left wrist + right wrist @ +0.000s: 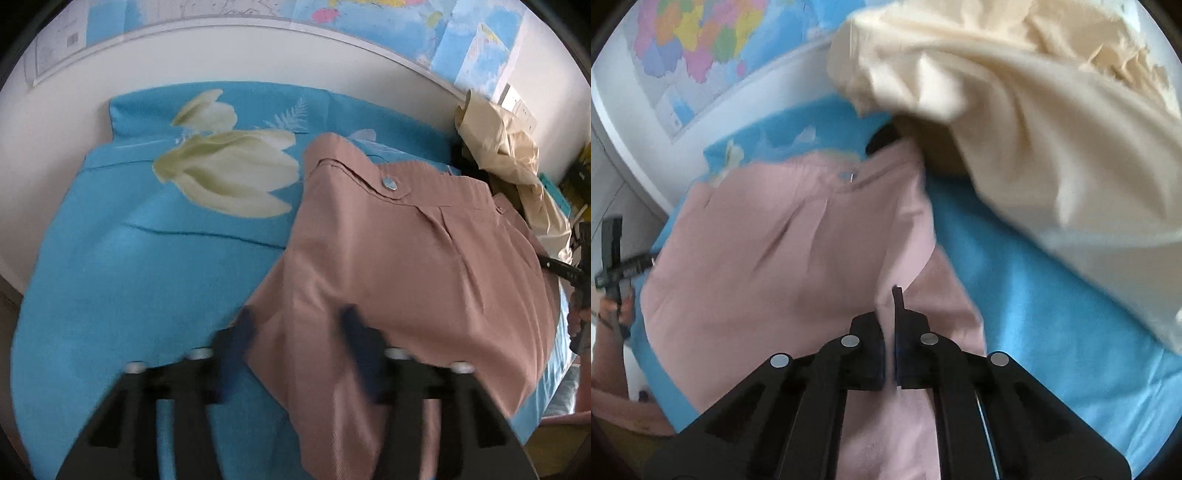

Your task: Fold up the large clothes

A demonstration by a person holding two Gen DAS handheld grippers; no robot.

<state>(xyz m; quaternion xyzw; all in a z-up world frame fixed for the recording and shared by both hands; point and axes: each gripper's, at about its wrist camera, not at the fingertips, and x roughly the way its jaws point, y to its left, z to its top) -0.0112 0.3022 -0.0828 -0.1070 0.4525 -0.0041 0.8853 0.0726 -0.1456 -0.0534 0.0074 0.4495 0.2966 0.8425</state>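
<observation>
Left wrist view: pink trousers (406, 258) lie spread on blue floral bedsheet (129, 277), waistband at 12 o'clock with silver button (388, 183), legs running toward 6 o'clock. Left gripper (295, 325) over the 9 o'clock edge of the trousers, fingers blurred, standing apart with pink cloth lying between them; can't tell if the pads press the fabric. Cream garment (509, 147) heaped at 2 o'clock by the wall, wall map (369, 14) at 12 o'clock. Other gripper's dark frame shows at 3 o'clock edge

Right wrist view: right gripper (888, 306) fingers drawn together, a fold of pink trousers (768, 258) pinched in the narrow slit between them. Cream garment (1034, 129) bulks at 1 to 2 o'clock, touching the trousers' waistband corner. Bedsheet (1052, 314) bare at 3 o'clock. Person's hand (618, 306) at 9 o'clock gripping the left tool's handle, wall map (701, 40) at 11 o'clock
</observation>
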